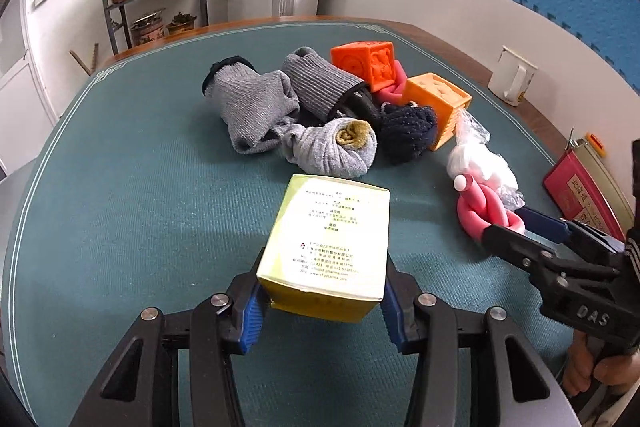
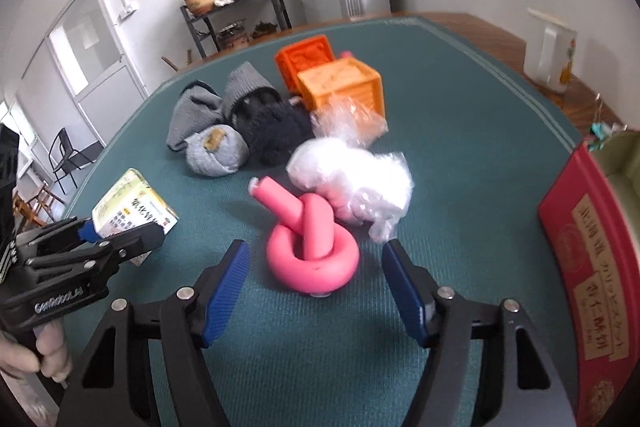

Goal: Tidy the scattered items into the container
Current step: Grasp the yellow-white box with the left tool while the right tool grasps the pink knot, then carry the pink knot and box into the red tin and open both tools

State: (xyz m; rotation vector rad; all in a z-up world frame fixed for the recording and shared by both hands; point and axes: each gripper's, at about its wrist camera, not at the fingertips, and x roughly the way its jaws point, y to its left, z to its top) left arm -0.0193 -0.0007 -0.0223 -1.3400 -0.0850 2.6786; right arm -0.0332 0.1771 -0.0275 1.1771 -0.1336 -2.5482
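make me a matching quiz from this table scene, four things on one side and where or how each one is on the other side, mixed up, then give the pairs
Things:
1. yellow box
2. pink foam knot
3. white mug
4. clear plastic bag

Places or states:
A. stands near the wooden table edge, off the green mat
B. clamped between the fingers of the left hand-held gripper
C. crumpled just behind the foam knot, in front of the orange blocks
D. lies on the green mat in front of the open right hand-held gripper

Pairs: 1-B, 2-D, 3-A, 4-C
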